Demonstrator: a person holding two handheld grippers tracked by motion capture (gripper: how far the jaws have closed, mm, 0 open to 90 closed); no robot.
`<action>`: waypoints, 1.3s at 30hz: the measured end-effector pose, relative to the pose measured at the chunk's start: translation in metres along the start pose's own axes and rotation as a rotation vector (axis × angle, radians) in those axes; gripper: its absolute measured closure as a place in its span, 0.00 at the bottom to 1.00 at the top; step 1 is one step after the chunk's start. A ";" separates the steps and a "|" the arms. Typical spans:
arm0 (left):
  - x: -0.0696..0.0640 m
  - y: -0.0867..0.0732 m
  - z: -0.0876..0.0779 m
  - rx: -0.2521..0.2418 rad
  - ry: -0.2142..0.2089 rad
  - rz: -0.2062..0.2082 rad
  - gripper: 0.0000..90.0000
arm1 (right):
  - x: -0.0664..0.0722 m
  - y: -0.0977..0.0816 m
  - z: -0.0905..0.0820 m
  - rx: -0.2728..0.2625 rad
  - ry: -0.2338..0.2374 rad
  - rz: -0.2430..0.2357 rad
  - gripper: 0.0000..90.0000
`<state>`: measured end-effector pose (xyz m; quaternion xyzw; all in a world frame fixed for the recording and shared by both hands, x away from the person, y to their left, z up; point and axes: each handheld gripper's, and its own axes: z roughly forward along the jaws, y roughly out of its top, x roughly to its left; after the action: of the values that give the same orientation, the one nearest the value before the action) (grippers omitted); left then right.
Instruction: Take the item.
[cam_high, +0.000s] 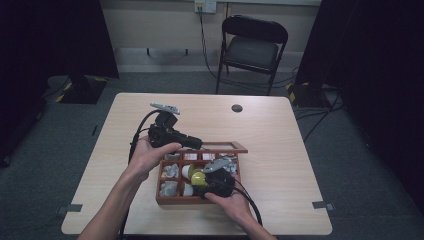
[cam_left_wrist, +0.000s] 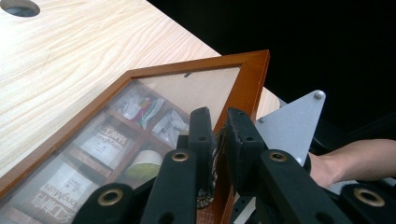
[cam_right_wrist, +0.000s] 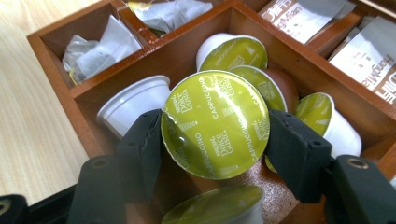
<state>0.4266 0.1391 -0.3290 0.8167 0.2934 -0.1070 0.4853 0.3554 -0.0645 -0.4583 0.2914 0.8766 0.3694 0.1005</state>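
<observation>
one capsule (cam_right_wrist: 215, 123), label legible up close

A compartmented brown wooden box (cam_high: 165, 200) sits on the pale wooden counter (cam_high: 280, 150), toward its near edge. Its glazed wooden-framed lid (cam_left_wrist: 250, 79) stands raised at the far side, its frame clamped between the jaws of the left hand-held gripper (cam_left_wrist: 219, 135). The right hand-held gripper (cam_right_wrist: 215, 135) holds a green-foil-topped white coffee capsule (cam_right_wrist: 215, 123) over a compartment of similar capsules (cam_right_wrist: 233, 53); paper sachets (cam_right_wrist: 299, 16) fill neighbouring compartments. A black folding chair (cam_high: 254, 47) stands beyond the counter.
</observation>
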 end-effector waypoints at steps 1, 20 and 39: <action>0.000 0.000 0.000 0.000 -0.001 0.000 0.90 | 0.000 0.000 -0.001 -0.003 0.002 0.004 0.42; 0.000 0.000 0.000 -0.002 -0.001 -0.002 0.90 | -0.001 0.002 -0.015 -0.101 0.030 -0.003 0.42; 0.000 -0.001 0.000 -0.002 0.000 -0.005 0.90 | -0.003 0.003 -0.037 -0.181 0.034 -0.031 0.42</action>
<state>0.4263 0.1394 -0.3294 0.8155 0.2957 -0.1079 0.4857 0.3450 -0.0861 -0.4302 0.2613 0.8456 0.4506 0.1171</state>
